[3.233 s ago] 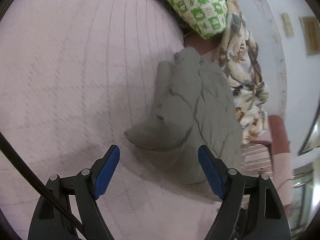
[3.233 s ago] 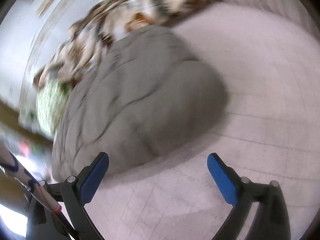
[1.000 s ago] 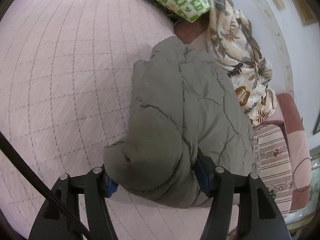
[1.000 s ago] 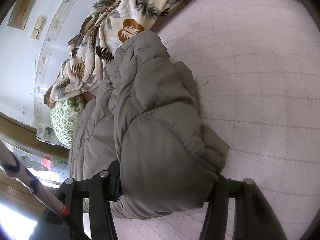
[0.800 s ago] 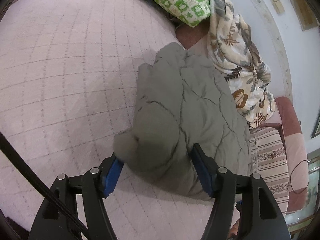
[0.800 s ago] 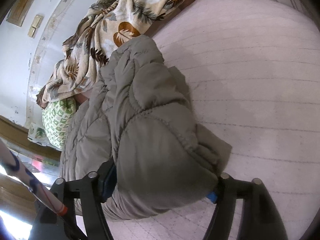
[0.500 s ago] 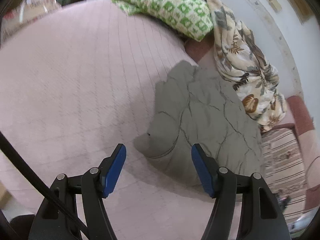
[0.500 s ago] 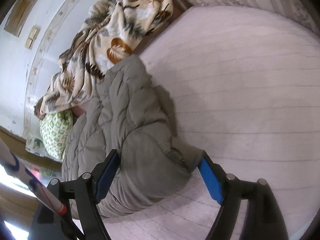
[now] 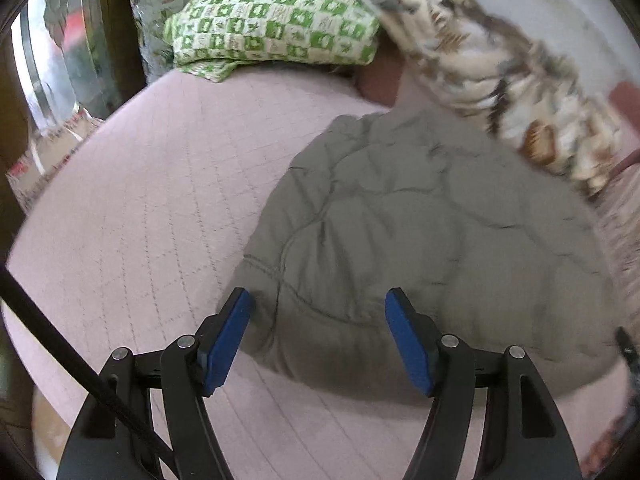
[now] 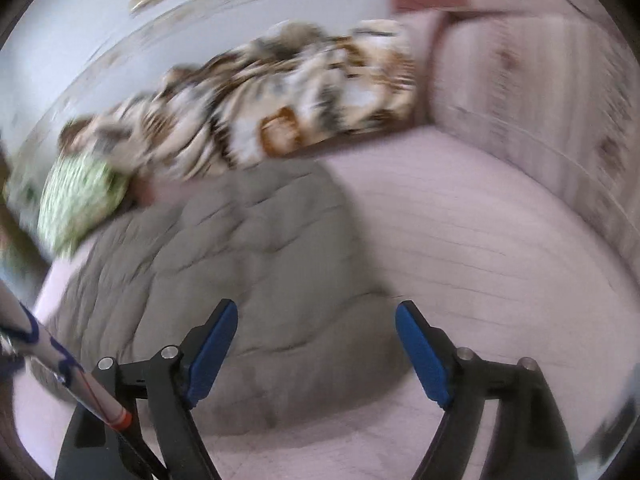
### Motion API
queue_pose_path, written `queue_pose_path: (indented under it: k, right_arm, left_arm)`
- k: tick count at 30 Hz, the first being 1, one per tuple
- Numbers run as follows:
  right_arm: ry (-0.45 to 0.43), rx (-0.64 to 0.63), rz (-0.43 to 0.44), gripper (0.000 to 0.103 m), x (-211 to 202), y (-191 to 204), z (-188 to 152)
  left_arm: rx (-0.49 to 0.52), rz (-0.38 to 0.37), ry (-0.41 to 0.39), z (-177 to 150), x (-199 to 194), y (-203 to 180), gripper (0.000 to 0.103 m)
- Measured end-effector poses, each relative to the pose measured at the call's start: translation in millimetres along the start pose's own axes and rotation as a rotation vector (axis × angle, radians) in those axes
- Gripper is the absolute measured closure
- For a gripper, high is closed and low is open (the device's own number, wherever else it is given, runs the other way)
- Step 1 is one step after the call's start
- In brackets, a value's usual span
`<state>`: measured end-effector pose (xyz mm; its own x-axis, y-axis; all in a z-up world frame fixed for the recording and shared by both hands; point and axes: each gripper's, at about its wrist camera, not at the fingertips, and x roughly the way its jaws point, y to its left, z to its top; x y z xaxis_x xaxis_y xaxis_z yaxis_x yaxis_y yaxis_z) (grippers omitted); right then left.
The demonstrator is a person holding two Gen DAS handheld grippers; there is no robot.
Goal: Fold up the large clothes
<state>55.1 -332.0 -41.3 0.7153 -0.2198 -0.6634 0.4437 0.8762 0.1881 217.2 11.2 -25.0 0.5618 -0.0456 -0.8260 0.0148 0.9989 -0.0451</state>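
A grey quilted puffer jacket (image 9: 420, 232) lies folded in a bundle on the pink quilted bed (image 9: 152, 208). It also shows in the right wrist view (image 10: 248, 272). My left gripper (image 9: 318, 312) is open and empty, hovering over the jacket's near left edge. My right gripper (image 10: 316, 322) is open and empty, above the jacket's near right edge. Both views are motion-blurred.
A green-and-white checked pillow (image 9: 272, 24) and a leaf-print blanket (image 9: 500, 68) lie at the head of the bed. A striped pink cushion (image 10: 540, 92) is at the far right. A glass cabinet (image 9: 60, 52) stands beyond the bed's left edge.
Both grippers let go of the jacket, opened and pulled back and up. The jacket now rests on the bed by itself.
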Motion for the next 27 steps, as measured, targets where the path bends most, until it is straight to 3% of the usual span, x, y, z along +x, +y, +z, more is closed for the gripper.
queue_pose_path:
  k: [3,5,11,14,17,22,27]
  right_arm:
    - [0.043,-0.077,-0.054,0.017,21.4,16.6,-9.1]
    - [0.08,-0.111,-0.087,0.016,37.1,19.9,-12.4]
    - [0.115,-0.11,-0.102,0.011,52.5,13.7,-15.0]
    - [0.092,-0.109,-0.118,0.01,49.1,15.1,-16.3]
    - [0.061,-0.1,-0.137,0.01,42.1,17.5,-15.0]
    - [-0.032,-0.075,-0.198,0.009,14.1,14.3,-14.9]
    - [-0.11,-0.006,-0.206,0.009,-21.0,5.2,-15.3]
  left_arm:
    - [0.063,0.075,-0.05,-7.7,14.7,-5.8,0.023]
    - [0.07,0.085,-0.079,-11.2,20.0,-3.8,0.014]
    - [-0.072,-0.039,-0.035,-7.9,31.8,21.6,0.008]
    - [-0.076,-0.01,-0.057,-7.8,14.2,21.4,0.008]
    - [-0.04,0.061,-0.159,-13.7,-21.0,17.3,0.008]
    - [-0.036,0.211,-0.424,-34.0,-103.7,19.2,0.008]
    - [-0.078,0.215,-0.559,-58.0,-172.9,31.1,0.008]
